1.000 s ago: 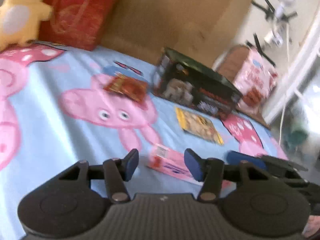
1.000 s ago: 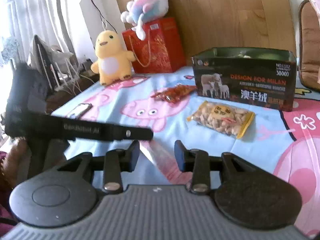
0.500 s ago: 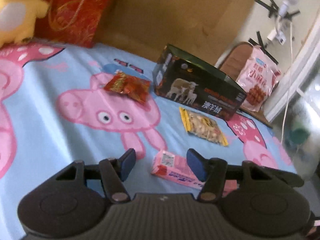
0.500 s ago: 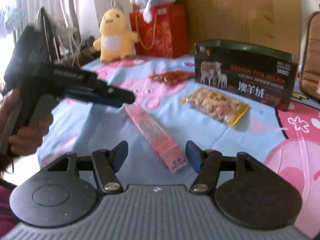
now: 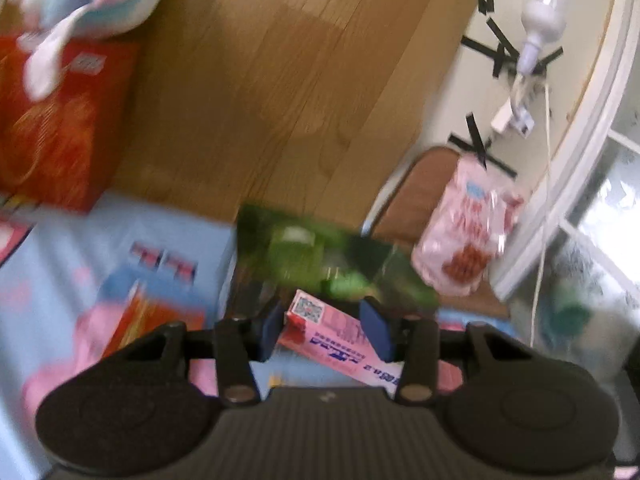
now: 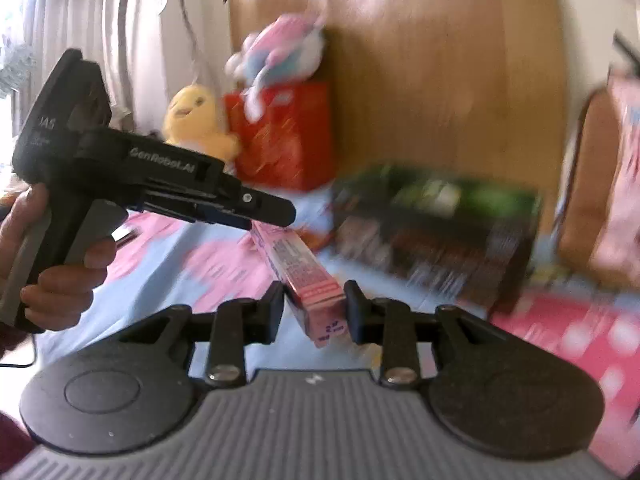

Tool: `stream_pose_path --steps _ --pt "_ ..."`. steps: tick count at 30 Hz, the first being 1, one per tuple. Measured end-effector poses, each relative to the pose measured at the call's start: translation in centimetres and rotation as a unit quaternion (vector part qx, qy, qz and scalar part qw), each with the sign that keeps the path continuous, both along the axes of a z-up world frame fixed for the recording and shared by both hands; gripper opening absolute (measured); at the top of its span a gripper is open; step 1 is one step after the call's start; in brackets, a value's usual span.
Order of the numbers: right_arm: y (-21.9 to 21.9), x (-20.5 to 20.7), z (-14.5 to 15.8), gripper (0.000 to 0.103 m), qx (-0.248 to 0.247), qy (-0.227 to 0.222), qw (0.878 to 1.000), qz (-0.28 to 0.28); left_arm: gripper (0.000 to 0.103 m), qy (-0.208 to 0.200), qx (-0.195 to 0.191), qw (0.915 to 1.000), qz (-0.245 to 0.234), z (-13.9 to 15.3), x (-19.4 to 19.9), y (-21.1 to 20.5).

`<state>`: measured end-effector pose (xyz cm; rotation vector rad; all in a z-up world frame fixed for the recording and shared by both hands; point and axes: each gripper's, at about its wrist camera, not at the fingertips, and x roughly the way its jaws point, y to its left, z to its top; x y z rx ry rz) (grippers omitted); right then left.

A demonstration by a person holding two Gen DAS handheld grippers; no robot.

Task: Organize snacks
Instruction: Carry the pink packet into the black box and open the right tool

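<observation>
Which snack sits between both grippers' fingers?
The long pink carton; the red-orange packet lies on the sheet, the pink bag rests on the chair.

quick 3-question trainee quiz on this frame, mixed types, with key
1. True or false: the pink box sits between the left gripper's fingers.
2. What sits on top of the red bag? A) yellow duck B) pink and blue plush toy C) nut packet
3. Fill in: in its own view, the right gripper flanks the pink box's ___ end.

Key: 1 true; 2 B; 3 near.
</observation>
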<state>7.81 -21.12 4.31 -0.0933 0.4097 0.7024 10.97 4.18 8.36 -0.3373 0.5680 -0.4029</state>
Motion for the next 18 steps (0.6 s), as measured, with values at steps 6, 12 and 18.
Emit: stream_pose_path --steps 6,12,18 --pt "-1.0 6.6 1.4 0.036 -0.022 -0.036 0.998 -0.042 0.049 -0.011 -0.001 0.9998 0.015 0.8 6.9 -3.3" --pt "-1.5 9.4 0.0 0.057 -0.057 -0.069 0.986 -0.142 0.053 0.004 0.010 0.9999 -0.012 -0.5 6.5 -4.7" --pt "-2.7 6.3 0.2 0.064 0.078 -0.027 0.991 -0.109 0.059 -0.014 0.004 0.9998 0.014 -1.6 -0.8 2.2"
